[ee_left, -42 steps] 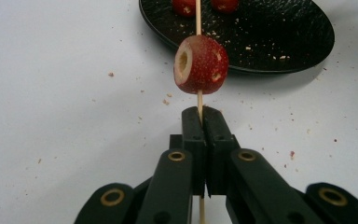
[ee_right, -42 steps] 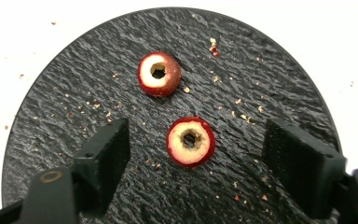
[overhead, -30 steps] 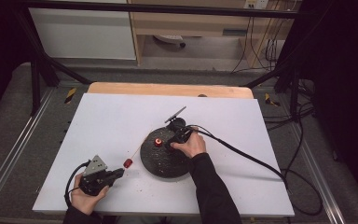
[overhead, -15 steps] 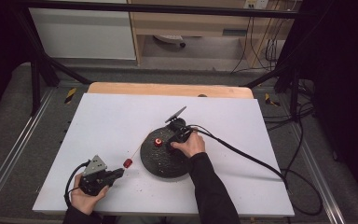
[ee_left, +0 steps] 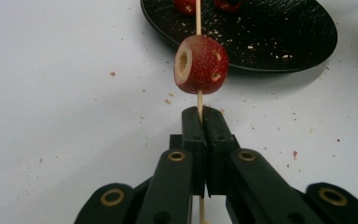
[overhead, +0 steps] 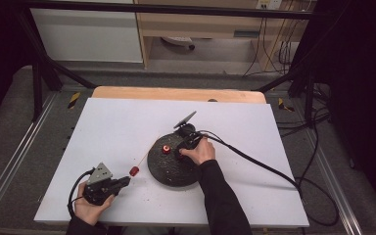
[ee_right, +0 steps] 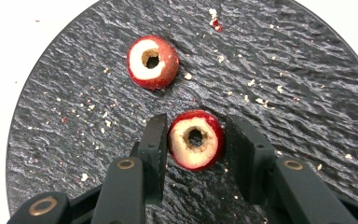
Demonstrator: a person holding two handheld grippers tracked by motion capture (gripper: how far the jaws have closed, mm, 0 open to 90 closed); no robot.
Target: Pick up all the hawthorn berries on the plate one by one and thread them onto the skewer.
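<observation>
My left gripper (overhead: 125,181) (ee_left: 200,112) rests at the white table's front left. It is shut on a thin wooden skewer (ee_left: 198,18) that points toward the black plate (overhead: 171,174). One cored red fruit (ee_left: 200,65) (overhead: 134,171) is threaded on the skewer just beyond the jaws. My right gripper (overhead: 182,152) (ee_right: 195,121) reaches down onto the plate (ee_right: 307,70), shut on a second cored red fruit (ee_right: 196,140) whose hole faces the camera. A third cored fruit (ee_right: 153,61) (overhead: 166,149) lies loose on the plate just beyond it.
Crumbs are scattered over the plate and the white tabletop (overhead: 117,127). The right gripper's cable (overhead: 254,164) trails off the table's right side. A wooden strip (overhead: 176,93) runs along the far edge, with metal frame rails (overhead: 10,166) on both sides.
</observation>
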